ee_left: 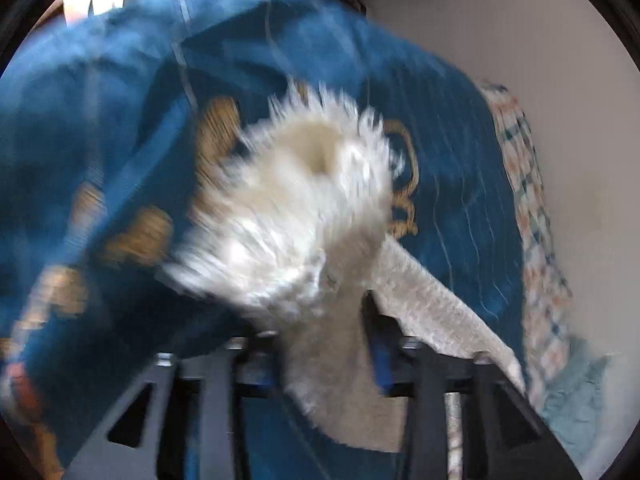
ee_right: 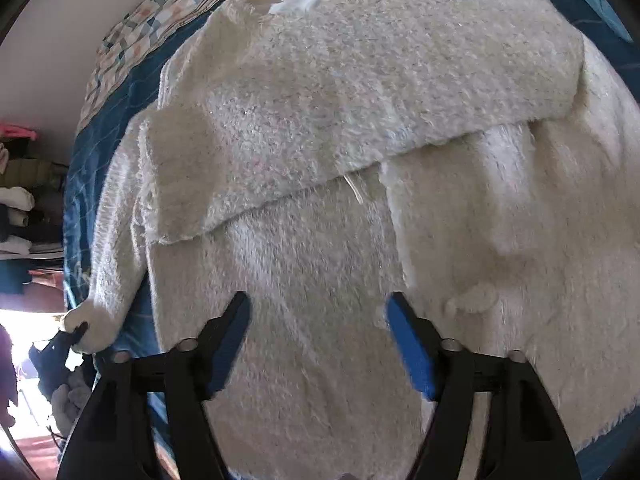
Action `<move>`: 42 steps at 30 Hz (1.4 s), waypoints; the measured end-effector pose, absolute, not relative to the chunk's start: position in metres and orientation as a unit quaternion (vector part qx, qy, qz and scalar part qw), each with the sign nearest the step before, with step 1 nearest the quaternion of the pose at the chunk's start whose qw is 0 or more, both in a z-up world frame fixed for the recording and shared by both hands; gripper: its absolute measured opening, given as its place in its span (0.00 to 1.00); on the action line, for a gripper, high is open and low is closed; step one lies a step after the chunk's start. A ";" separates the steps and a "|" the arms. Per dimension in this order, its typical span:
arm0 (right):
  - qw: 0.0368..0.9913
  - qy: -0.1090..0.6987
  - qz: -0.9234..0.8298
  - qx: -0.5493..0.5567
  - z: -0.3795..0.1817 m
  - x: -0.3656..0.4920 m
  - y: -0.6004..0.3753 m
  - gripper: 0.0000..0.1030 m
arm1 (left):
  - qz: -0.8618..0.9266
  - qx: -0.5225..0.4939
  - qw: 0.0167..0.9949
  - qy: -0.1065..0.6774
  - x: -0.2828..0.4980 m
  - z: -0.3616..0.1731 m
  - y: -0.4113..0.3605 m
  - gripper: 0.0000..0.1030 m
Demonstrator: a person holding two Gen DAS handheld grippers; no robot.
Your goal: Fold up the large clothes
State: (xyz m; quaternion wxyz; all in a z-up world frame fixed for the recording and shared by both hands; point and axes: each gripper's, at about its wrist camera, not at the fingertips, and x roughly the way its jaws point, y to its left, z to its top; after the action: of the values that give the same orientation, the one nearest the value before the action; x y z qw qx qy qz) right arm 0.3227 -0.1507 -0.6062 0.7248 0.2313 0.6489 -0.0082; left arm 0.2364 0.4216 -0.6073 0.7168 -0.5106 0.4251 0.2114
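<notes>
A: What can't you make out?

B: The left wrist view is smeared with blur. The sweater [ee_left: 296, 216] shows there only as a white fuzzy cuff, its opening facing the camera at centre frame. My left tongs [ee_left: 324, 344] are closed on that sleeve; the fabric fills the gap between the fingers and hides the left pad. The gold pattern on the blue blanket [ee_left: 120, 92] is too blurred to read.

A: And the right side?

B: Sharper. My right tongs [ee_right: 318, 340] are wide open above the sweater [ee_right: 320, 160] and hold nothing; blue pads face each other across bare knit. The sweater fills nearly the whole frame, lying on the blanket [ee_right: 84, 200], one sleeve folded across the chest. Its collar is cut off at the top edge, its hem hidden behind the fingers at the bottom.

A: Can you see the left tongs from there?

B: Yes, small, at lower left [ee_right: 74, 334], pinching the other cuff at the blanket's edge.

A: Edges and room?

B: A patterned quilt [ee_right: 160, 12] borders the blanket at upper left. Past it, a plain wall [ee_right: 52, 20]. At far left, folded clothes [ee_right: 20, 208] lie stacked, but I cannot tell on what. Blue shows along the sweater's left flank and in the lower right corner.
</notes>
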 end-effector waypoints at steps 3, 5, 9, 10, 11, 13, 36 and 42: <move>0.737 0.643 -0.022 0.208 -0.605 0.331 -0.146 0.90 | 0.218 -0.537 0.707 0.405 0.241 -0.610 0.400 0.54; 0.745 0.641 -0.037 0.182 -0.604 0.340 -0.140 0.90 | 0.241 -0.528 0.709 0.400 0.248 -0.599 0.394 0.52; 0.764 0.634 -0.083 0.090 -0.596 0.361 -0.124 0.90 | 0.294 -0.419 0.750 0.420 0.268 -0.559 0.367 0.05; 0.767 0.631 -0.102 0.059 -0.594 0.368 -0.120 0.90 | 0.294 -0.384 0.768 0.420 0.275 -0.544 0.360 0.05; 0.771 0.626 -0.111 0.041 -0.591 0.374 -0.117 0.90 | 0.296 -0.339 0.789 0.418 0.283 -0.525 0.350 0.05; 0.777 0.618 -0.118 0.016 -0.588 0.387 -0.111 0.90 | 0.289 -0.264 0.824 0.409 0.295 -0.491 0.330 0.05; 0.739 0.618 -0.221 0.152 -0.579 0.362 -0.344 0.90 | -0.152 -0.080 0.838 0.518 0.388 -0.417 -0.134 0.05; 0.724 0.622 -0.248 0.165 -0.584 0.329 -0.418 0.90 | -0.182 -0.036 0.789 0.585 0.398 -0.471 -0.226 0.39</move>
State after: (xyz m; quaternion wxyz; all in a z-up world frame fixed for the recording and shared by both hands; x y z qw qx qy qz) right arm 0.3290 -0.4183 -0.5841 0.7240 0.1648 0.6223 -0.2478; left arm 0.3984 -0.2257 -0.4711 0.7892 -0.0361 0.5855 -0.1819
